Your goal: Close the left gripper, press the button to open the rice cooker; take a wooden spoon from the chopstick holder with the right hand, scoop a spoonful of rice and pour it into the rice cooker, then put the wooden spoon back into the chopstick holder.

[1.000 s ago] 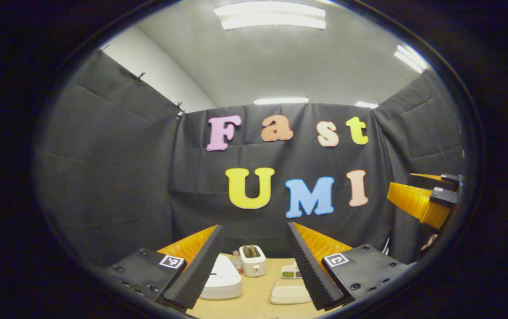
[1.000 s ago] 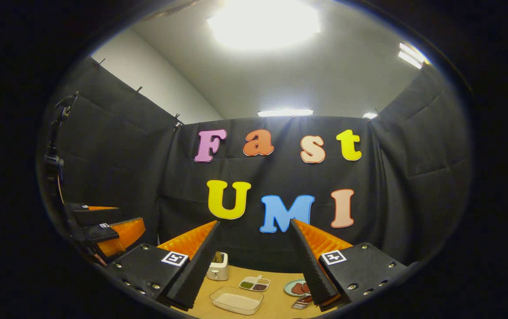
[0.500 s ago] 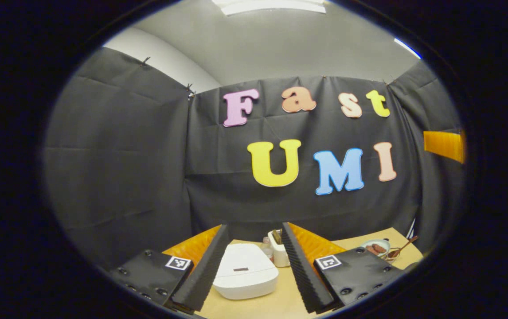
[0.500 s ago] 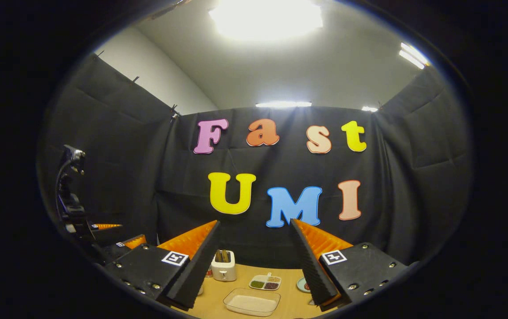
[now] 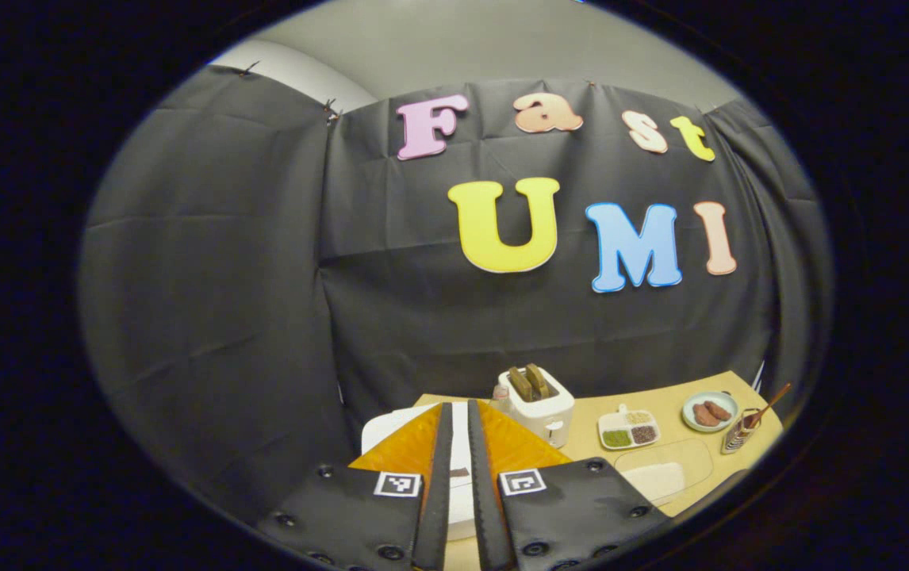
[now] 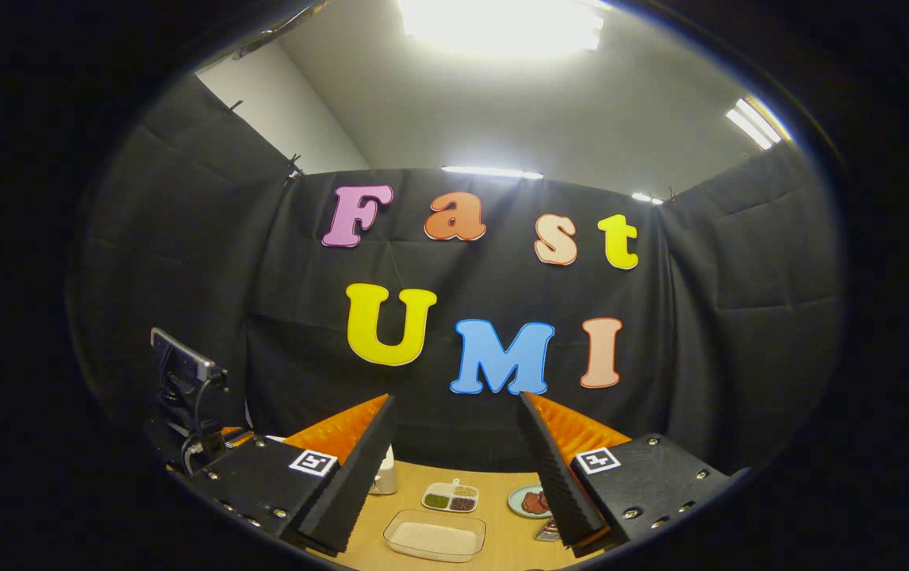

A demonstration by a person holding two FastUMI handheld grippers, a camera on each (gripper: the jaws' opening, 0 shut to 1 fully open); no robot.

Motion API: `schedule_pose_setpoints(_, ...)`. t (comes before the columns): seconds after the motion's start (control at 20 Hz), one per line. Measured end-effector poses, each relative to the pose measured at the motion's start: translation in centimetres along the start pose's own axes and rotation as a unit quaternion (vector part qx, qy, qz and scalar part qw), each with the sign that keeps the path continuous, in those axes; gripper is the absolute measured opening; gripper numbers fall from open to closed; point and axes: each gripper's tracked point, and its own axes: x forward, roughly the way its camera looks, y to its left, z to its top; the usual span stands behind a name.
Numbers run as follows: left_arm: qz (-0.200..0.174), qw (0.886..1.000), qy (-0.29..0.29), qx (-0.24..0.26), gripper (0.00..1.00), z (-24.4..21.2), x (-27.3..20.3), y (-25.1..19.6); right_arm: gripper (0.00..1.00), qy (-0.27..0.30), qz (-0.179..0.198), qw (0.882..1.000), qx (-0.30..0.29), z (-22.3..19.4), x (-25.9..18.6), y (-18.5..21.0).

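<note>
My left gripper (image 5: 459,404) is shut, with a thin slit between its fingers, and hangs just above the white rice cooker (image 5: 393,426), whose lid is down. The cooker is mostly hidden behind the fingers. At the table's far right, the chopstick holder (image 5: 737,438) holds a wooden spoon (image 5: 769,403) that leans to the right. A clear tray of rice (image 5: 661,473) lies near the front edge. My right gripper (image 6: 455,399) is open and empty, held high above the rice tray (image 6: 435,539). Its right finger partly covers the chopstick holder (image 6: 546,530).
A white toaster (image 5: 535,404) with bread stands behind the cooker. A divided seasoning dish (image 5: 629,428) and a plate of sausages (image 5: 709,411) sit on the wooden table (image 5: 581,448). In the right gripper view, the other gripper's body (image 6: 185,388) shows at the far left.
My left gripper's fingers closed from wide open to shut, and it tipped down over the rice cooker. The right gripper stayed open and drifted slightly.
</note>
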Motion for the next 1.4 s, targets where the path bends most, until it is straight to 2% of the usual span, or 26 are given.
schedule_pose_setpoints(0.05, 0.016, 1.000, 0.010, 0.007, 0.23, -1.2, 1.1, 0.7, 0.94, 0.007, -0.003, 1.000, -0.006, -0.3, 0.1, 0.2)
schedule_pose_setpoints(0.1, 0.024, 0.999, 0.022, 0.010, 0.15, -2.6, 2.2, 1.0, 0.94, 0.013, -0.007, 1.000, -0.014, -0.6, 0.0, 0.3)
schedule_pose_setpoints(0.25, 0.004, 0.998, 0.066, -0.020, 0.09, -6.5, 5.0, -0.1, 0.94, 0.029, -0.009, 0.999, -0.036, -1.4, -0.3, 1.0)
schedule_pose_setpoints(0.35, 0.004, 0.996, 0.087, -0.034, 0.09, -8.8, 6.5, 0.2, 0.93, 0.037, -0.011, 0.998, -0.049, -1.7, -0.5, 1.2)
schedule_pose_setpoints(0.5, 0.023, 0.992, 0.124, -0.023, 0.09, -11.9, 8.7, 0.1, 0.93, 0.048, -0.008, 0.997, -0.052, -2.3, -1.0, 1.5)
schedule_pose_setpoints(0.65, 0.014, 0.984, 0.174, -0.035, 0.09, -15.1, 10.3, -1.4, 0.93, 0.051, -0.010, 0.997, -0.053, -2.5, -1.0, 1.4)
schedule_pose_setpoints(0.8, 0.022, 0.981, 0.189, -0.020, 0.09, -17.1, 12.1, -1.3, 0.93, 0.058, -0.007, 0.997, -0.042, -3.0, -1.2, 1.7)
schedule_pose_setpoints(0.9, 0.019, 0.973, 0.227, -0.030, 0.09, -19.2, 11.8, -1.5, 0.94, 0.060, -0.008, 0.997, -0.047, -3.1, -1.3, 1.6)
schedule_pose_setpoints(1.05, 0.019, 0.979, 0.203, -0.026, 0.10, -18.1, 12.3, -1.7, 0.93, 0.060, -0.007, 0.997, -0.050, -3.1, -1.5, 1.8)
schedule_pose_setpoints(1.2, 0.025, 0.990, 0.135, -0.038, 0.10, -14.3, 12.3, -0.9, 0.93, 0.059, -0.008, 0.997, -0.049, -3.1, -1.8, 1.6)
schedule_pose_setpoints(1.4, 0.026, 0.995, 0.086, -0.043, 0.09, -10.3, 12.0, 0.2, 0.93, 0.059, -0.009, 0.998, -0.033, -3.1, -2.0, 1.4)
